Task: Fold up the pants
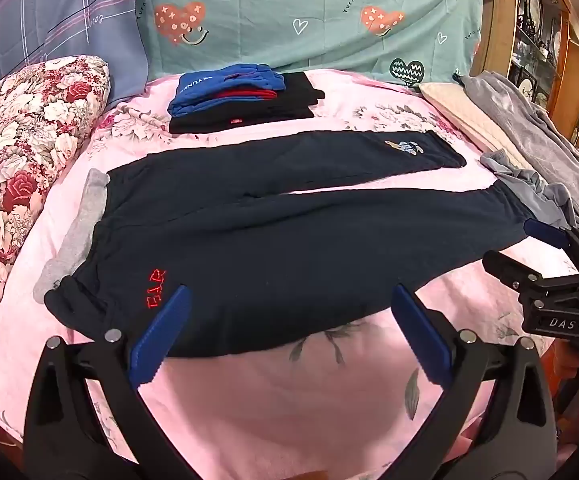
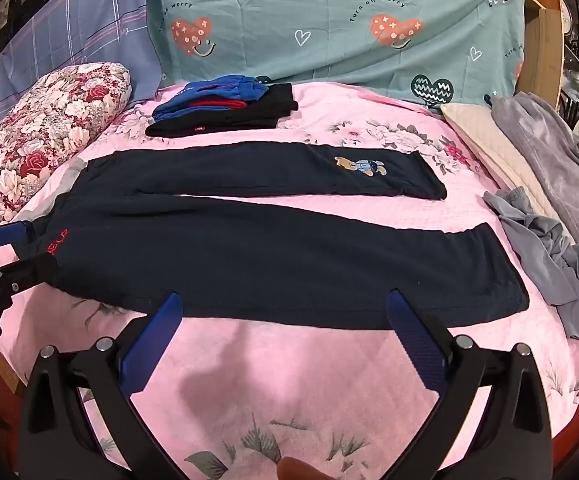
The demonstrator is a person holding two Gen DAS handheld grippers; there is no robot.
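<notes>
Navy pants (image 1: 273, 232) lie flat and unfolded across the pink floral bedspread (image 1: 289, 400), waistband toward its left edge, both legs running toward the right edge with a strip of pink showing between them. Red lettering (image 1: 156, 288) sits near the waistband; a small bear patch (image 2: 359, 166) marks the far leg. Left gripper (image 1: 289, 328): 2 blue fingers (image 1: 161, 336) spread wide, nothing between them, tips over the near edge of the pants by the waist; contact with the cloth cannot be told. Right gripper (image 2: 281, 328): fingers (image 2: 413, 340) equally wide apart, holding nothing, tips at the near edge of the near leg. Folded stack of blue, red and black clothes (image 1: 241, 100) rests toward the far edge of the bedspread. Grey crumpled garment (image 2: 549, 248) lies just beside the leg cuffs at the right edge. Floral pillow (image 1: 21, 152) at the left edge.
</notes>
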